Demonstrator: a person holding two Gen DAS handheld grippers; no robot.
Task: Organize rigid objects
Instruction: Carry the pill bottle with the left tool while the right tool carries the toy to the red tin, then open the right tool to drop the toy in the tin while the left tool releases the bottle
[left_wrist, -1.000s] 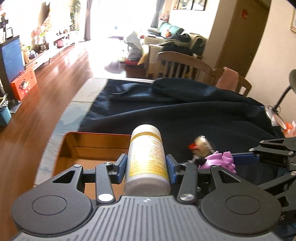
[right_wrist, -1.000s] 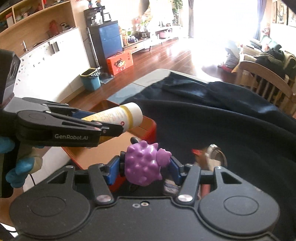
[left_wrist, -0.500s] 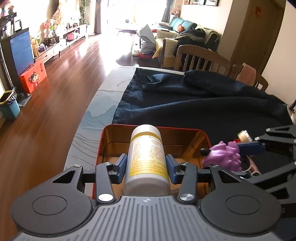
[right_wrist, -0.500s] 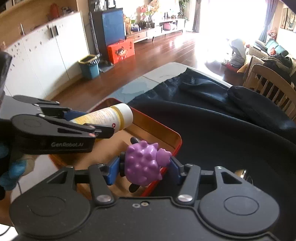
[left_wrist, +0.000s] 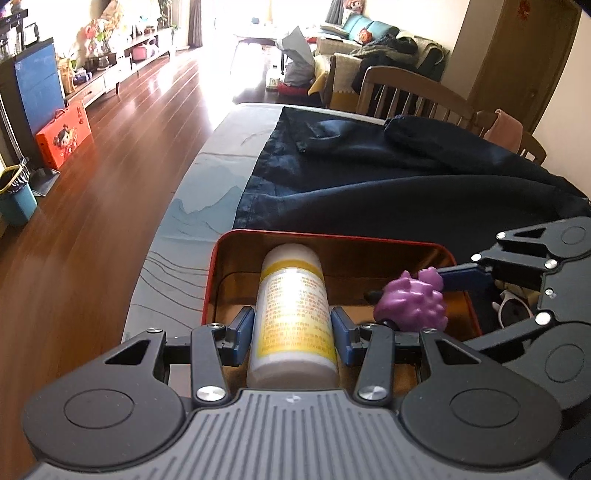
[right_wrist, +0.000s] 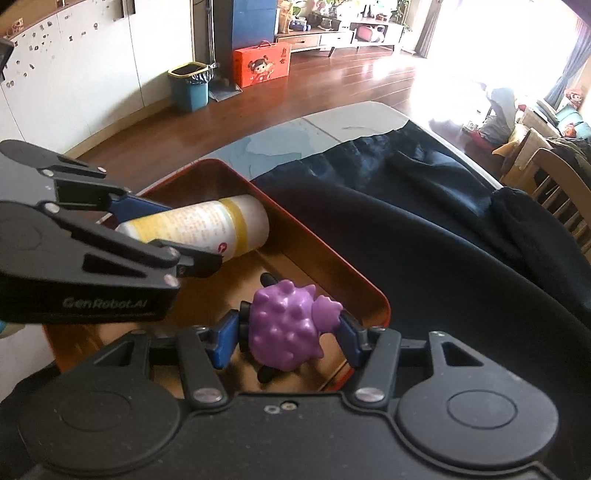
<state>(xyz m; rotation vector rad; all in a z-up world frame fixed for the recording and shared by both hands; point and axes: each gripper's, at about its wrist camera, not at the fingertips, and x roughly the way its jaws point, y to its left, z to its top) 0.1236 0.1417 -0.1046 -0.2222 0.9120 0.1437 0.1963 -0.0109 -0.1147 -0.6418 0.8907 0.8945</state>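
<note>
Inside red tin (left_wrist: 388, 242) walls: gripped bottle (left_wrist: 293, 314), purple toy (right_wrist: 286, 328), side by side.

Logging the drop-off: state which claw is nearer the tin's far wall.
Left. The left claw points its bottle close to the tin's far wall; the right claw holds the purple toy over the near corner.

left gripper (left_wrist: 293, 334) — black linkage, blue pads, silver screws, ribbed grey housing | right gripper (right_wrist: 288, 332) — same black arms, blue pads | "GenRobot.AI" lettering, left of right-wrist frame
</note>
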